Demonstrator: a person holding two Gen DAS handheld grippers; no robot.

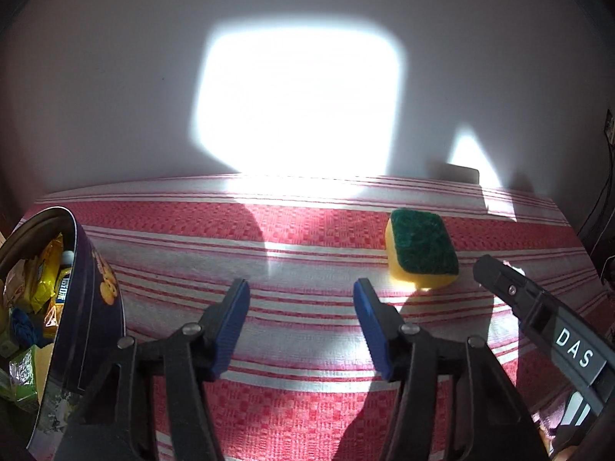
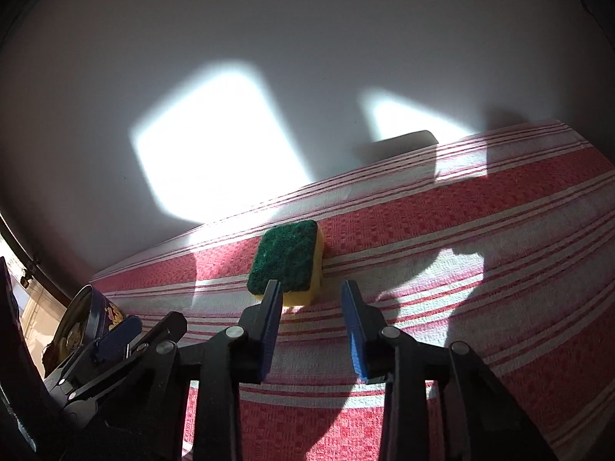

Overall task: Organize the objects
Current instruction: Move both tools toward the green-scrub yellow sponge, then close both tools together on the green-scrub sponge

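Spread right gripper point(image 2: 311, 288) fingers near sponge point(image 2: 286, 259), striped cloth point(image 2: 480, 230) beyond.

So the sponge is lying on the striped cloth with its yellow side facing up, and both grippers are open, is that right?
Not quite: the sponge lies with its green scouring side up, yellow foam underneath, as the right wrist view shows. It does lie on the striped cloth, and the left gripper and right gripper are both open.

Tin point(image 1: 92, 288) cropped by left frame edge, contents (crumpled wrappers, print unreadable) only partly visible. Sponge point(image 2: 286, 259) near corner masked by a fingertip point(image 2: 273, 296). Dark object point(image 2: 403, 142) at far cloth edge unidentifiable.
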